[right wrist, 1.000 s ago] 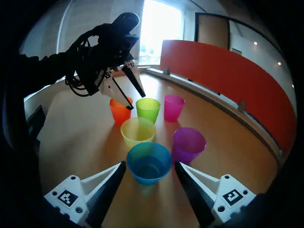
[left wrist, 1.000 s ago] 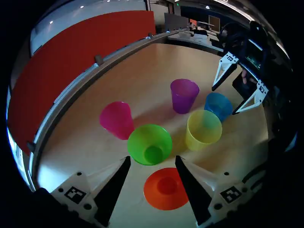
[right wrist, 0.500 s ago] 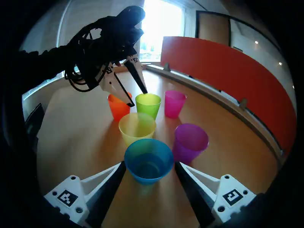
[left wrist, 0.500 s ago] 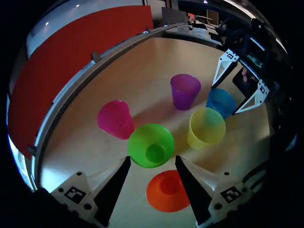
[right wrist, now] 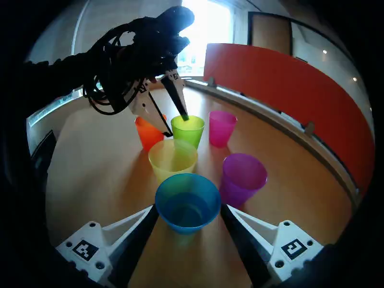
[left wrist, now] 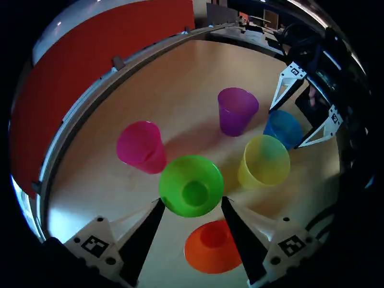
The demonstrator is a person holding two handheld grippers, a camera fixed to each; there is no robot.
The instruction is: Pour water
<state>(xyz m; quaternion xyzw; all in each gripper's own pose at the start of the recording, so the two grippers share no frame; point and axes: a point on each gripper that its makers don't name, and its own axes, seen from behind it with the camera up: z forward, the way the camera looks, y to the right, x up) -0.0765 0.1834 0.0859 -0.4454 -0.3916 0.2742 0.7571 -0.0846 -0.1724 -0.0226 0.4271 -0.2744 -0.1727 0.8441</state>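
The right tool (right wrist: 188, 206) is apart, one finger on each side of the blue cup (right wrist: 187, 199), which seems to hold water, just beside the yellow cup (right wrist: 173, 158). The left tool (left wrist: 192, 200), also apart, hovers at the green cup (left wrist: 191, 186). I would close gently, below the rim.

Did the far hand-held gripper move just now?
Yes. In the right gripper view, the left hand-held gripper shifted from the orange cup toward the green cup; one fingertip now overlaps its rim.

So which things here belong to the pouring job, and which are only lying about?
Job, likely: blue cup, between the fingers of the right gripper; green cup, at the left gripper.
Lying about: pink cup, purple cup, yellow cup, orange cup.
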